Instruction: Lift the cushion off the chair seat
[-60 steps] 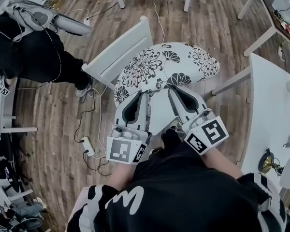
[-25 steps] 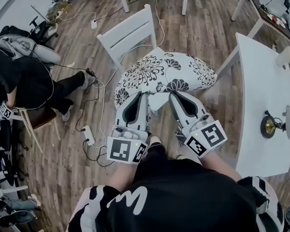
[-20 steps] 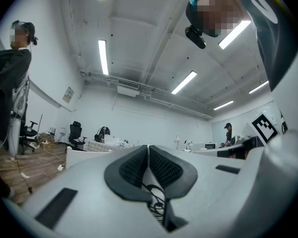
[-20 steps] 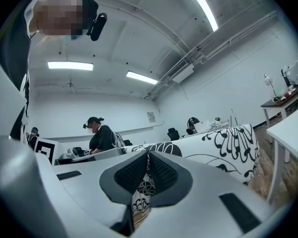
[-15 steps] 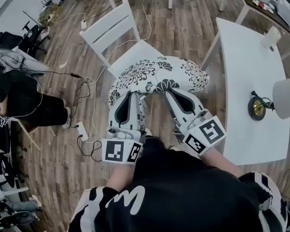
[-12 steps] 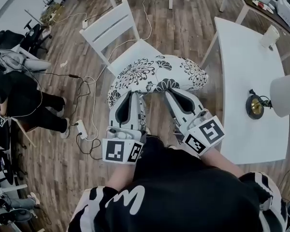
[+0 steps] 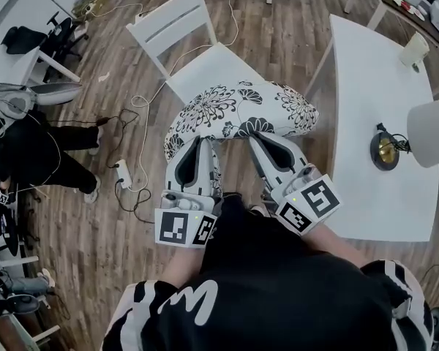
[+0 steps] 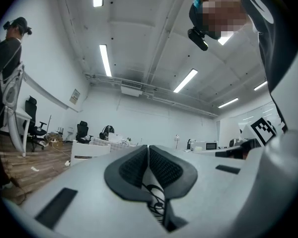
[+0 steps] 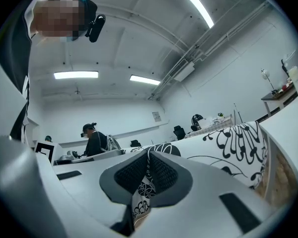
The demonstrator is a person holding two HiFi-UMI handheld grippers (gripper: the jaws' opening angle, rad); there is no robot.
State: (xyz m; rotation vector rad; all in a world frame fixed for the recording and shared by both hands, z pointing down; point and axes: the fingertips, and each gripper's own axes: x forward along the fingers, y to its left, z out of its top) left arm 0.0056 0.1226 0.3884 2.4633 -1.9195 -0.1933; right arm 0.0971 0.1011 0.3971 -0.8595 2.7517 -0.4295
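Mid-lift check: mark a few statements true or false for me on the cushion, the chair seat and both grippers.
1. The left gripper and the right gripper are both shut on the near edge of the cushion. True.
2. The cushion covers the whole chair seat. False: much of the white seat shows bare beyond the cushion.
3. The cushion is plain grey. False: it is white with a black flower print.
4. A white table stands to the right of the cushion. True.
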